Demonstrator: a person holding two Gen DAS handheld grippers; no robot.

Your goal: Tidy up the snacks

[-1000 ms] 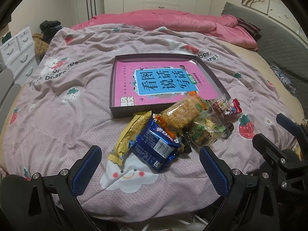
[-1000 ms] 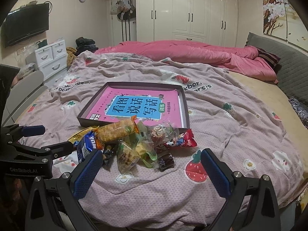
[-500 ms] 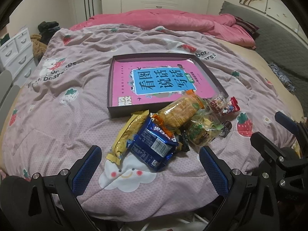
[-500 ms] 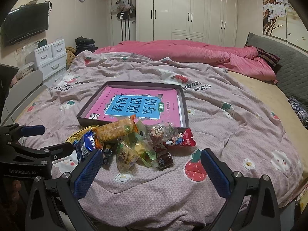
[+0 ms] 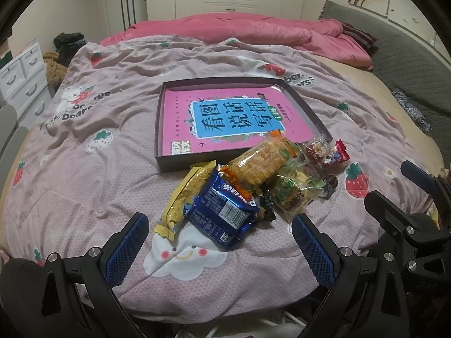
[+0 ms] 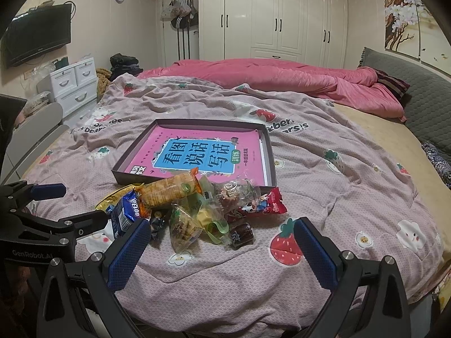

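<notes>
A pile of snack packets lies on the bedspread in front of a shallow dark box [image 5: 162, 129] [image 6: 270, 152] that holds a pink book. The pile has a blue biscuit pack [image 5: 222, 214] [image 6: 125, 211], a yellow pack [image 5: 186, 194], an orange cracker pack [image 5: 260, 160] [image 6: 169, 190], a green-labelled clear bag [image 5: 290, 194] [image 6: 183, 225], a red candy pack [image 5: 336, 155] [image 6: 262, 204] and a small dark sweet [image 6: 241, 233]. My left gripper [image 5: 220, 249] is open and empty, just short of the blue pack. My right gripper [image 6: 220, 249] is open and empty, near the pile's front.
The bed carries a lilac strawberry-print cover [image 5: 98, 169] and a pink duvet [image 6: 282, 79] at the back. White drawers [image 6: 76, 84] stand at the left, wardrobes behind. The right gripper shows at the right edge of the left wrist view [image 5: 408, 211].
Both grippers have edged slightly forward toward the snack pile. The jaws stay open and the snacks have not moved.
</notes>
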